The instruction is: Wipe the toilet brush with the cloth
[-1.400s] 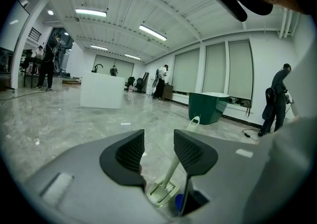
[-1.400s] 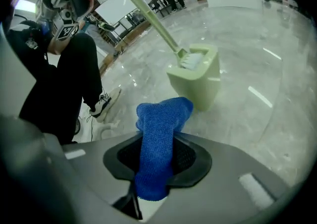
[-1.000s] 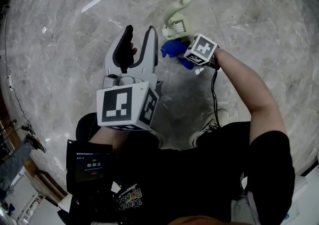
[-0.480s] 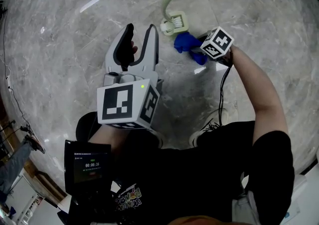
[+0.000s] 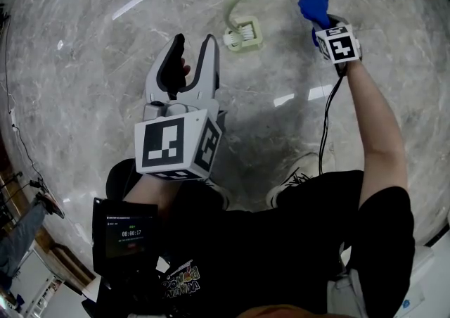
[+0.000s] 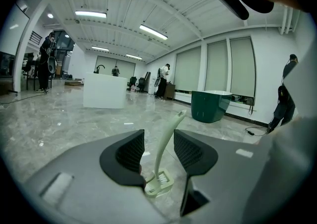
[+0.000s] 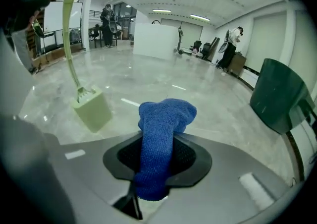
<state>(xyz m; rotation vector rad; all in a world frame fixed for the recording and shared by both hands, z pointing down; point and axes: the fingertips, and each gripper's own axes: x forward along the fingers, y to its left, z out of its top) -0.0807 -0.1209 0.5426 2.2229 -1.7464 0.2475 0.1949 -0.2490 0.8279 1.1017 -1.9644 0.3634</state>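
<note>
The pale green toilet brush [image 5: 242,32] stands on the marble floor in its square base, its curved handle rising. In the left gripper view the toilet brush [image 6: 166,139] shows through the gap of my left gripper [image 6: 153,146], beyond the jaws and untouched. My left gripper [image 5: 195,43] is open, just left of the brush and nearer me. My right gripper [image 5: 320,21] is well right of the brush, shut on a blue cloth [image 5: 313,5]. The blue cloth [image 7: 163,143] bulges out past the jaws of the right gripper [image 7: 157,156], with the brush [image 7: 91,106] off to its left.
A dark green tub [image 6: 210,105] and a white counter [image 6: 104,90] stand far across the hall, with people around. The same tub [image 7: 277,99] is at the right. A cable [image 5: 325,119] hangs from my right gripper. My shoe [image 5: 302,169] is below.
My right gripper has swung from beside the brush's base away to the right and farther out, carrying the blue cloth. The left gripper and the brush have stayed put.
</note>
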